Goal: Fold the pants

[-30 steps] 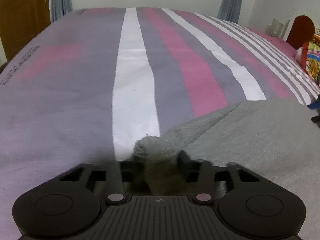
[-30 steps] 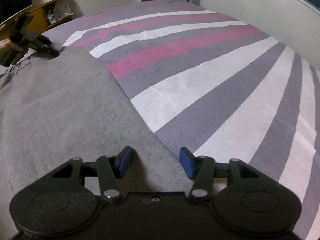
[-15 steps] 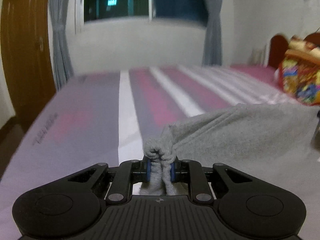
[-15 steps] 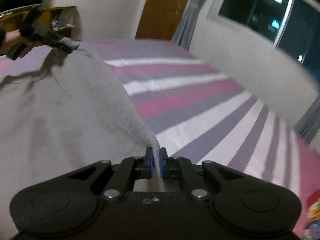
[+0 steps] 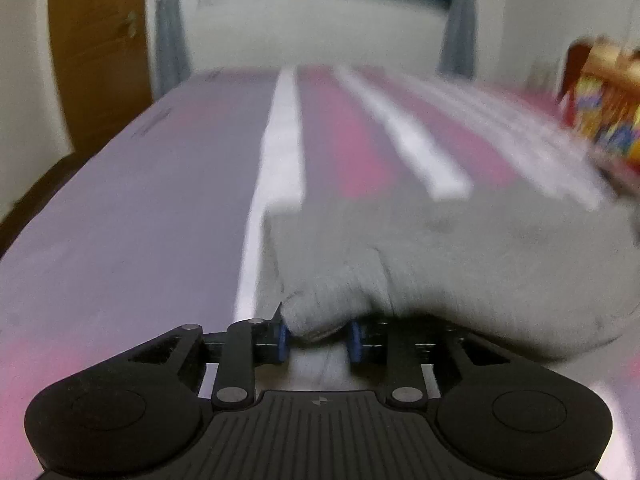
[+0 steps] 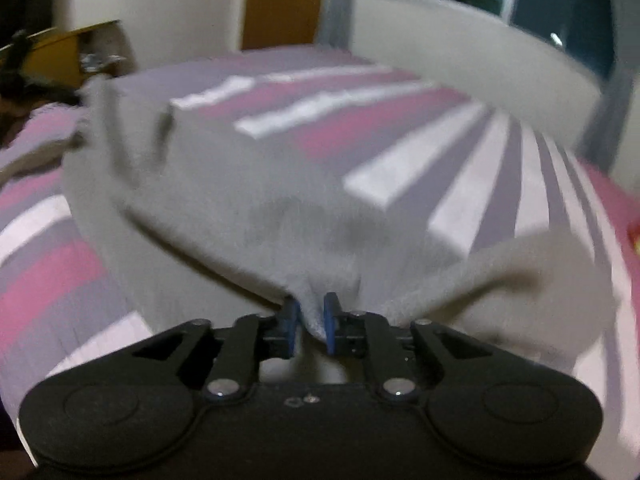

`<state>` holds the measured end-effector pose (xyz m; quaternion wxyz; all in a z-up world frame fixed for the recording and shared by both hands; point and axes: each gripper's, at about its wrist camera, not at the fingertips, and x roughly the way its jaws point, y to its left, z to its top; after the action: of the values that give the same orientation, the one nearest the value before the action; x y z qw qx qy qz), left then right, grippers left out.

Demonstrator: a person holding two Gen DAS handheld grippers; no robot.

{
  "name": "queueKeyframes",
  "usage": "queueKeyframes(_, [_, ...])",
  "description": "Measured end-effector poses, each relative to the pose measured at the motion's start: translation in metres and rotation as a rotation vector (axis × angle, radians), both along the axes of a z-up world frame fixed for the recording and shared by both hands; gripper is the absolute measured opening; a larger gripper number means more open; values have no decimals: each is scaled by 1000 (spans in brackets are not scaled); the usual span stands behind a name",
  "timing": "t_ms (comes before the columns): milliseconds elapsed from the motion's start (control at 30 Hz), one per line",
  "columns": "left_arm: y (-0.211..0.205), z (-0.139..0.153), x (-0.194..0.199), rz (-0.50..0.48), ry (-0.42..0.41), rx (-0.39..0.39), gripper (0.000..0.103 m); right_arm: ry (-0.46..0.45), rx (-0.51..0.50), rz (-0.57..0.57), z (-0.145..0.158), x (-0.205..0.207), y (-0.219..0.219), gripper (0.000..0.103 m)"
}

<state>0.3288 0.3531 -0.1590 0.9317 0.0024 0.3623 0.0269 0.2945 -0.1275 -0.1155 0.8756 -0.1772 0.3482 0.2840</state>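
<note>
The grey pants [image 5: 460,248] lie across the striped bedspread [image 5: 168,208] on the bed, doubled over on themselves. One bunched edge reaches back into each gripper, raised off the cover there. In the right wrist view the cloth [image 6: 248,200] spreads leftward and away from the camera, with a loose flap rising at the right.

Left gripper [image 5: 316,338]: a rolled lump of grey fabric sits between the blue-padded fingers [image 5: 283,340]. The fingers are parting, and the pads stand at the sides of the lump; whether they press on it cannot be told from the blurred view.

Right gripper [image 6: 311,326]: a narrow fold of fabric hangs between the blue fingers [image 6: 330,322]. These fingers are also parting, with a small gap visible at the left pad.

Surroundings: a wooden door [image 5: 100,52] and grey curtains [image 5: 170,20] stand beyond the foot of the bed, below a dark window [image 6: 560,12]. A brightly printed object [image 5: 608,124] sits at the right edge of the bed. Both views are motion-blurred.
</note>
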Motion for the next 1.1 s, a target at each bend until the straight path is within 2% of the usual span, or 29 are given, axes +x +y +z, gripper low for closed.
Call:
queueKeyframes(33, [1,-1,-9,17,5,9,43,-4,36,-40,6,-6,-5,23])
queueKeyframes(67, [3,1,-18,37,6,4,63,-13,75,-72,14,-10,-10,36])
queueKeyframes(100, [9,4,-30,69,-4,-7,74,-19,132,-116,24,-14,-17,44])
queueKeyframes(133, [12,7,-39,94,-19,-22,74,-22,167,-139,28,-17,-23,53])
queueKeyframes(233, [26,12,-62,139,-47,-179,74,-26,220,-235,36,-20,-33,56])
queueKeyframes(367, [34,1,-71,164,-108,-543,73,50,263,-359,26,9,-40,56])
queueKeyframes(400, [32,-8,-71,166,-114,-612,71,73,267,-381,23,16,-40,56])
queueKeyframes(433, [31,-12,-68,171,-112,-654,69,94,271,-397,19,23,-40,56])
queueKeyframes(500, [33,-21,-63,187,-100,-724,58,129,277,-427,9,28,-39,53])
queueKeyframes(533, [35,-26,-59,197,-97,-753,54,149,276,-447,4,35,-40,46])
queueKeyframes(567, [37,-30,-57,210,-86,-770,48,164,267,-462,-1,37,-38,17])
queueKeyframes(600, [38,-33,-53,227,-78,-773,41,186,256,-479,-5,44,-41,5])
queueKeyframes(633, [39,-35,-48,232,-79,-778,37,199,260,-488,-7,48,-44,5])
queueKeyframes(667, [39,-36,-43,235,-80,-777,26,203,268,-491,-8,49,-45,5])
queueKeyframes(700, [39,-34,-38,235,-82,-766,22,203,273,-493,-7,50,-47,5])
queueKeyframes(800, [27,-17,-29,206,-150,-716,18,133,301,-476,10,37,-53,4])
queueKeyframes(867, [32,-1,-26,177,-215,-704,18,54,358,-460,27,19,-60,4])
queueKeyframes(933, [37,10,-26,138,-241,-670,18,-9,422,-440,40,-7,-69,4])
queueKeyframes(1000, [38,4,-25,128,-197,-624,18,-56,440,-425,35,-37,-75,4])
queueKeyframes(1033, [38,-7,-19,134,-133,-598,18,-50,445,-432,23,-46,-77,4])
queueKeyframes(1067, [36,-22,-16,137,-43,-548,18,-26,423,-450,8,-47,-77,6])
queueKeyframes(1100, [34,-37,-16,142,19,-513,18,40,363,-495,-18,-43,-76,7])
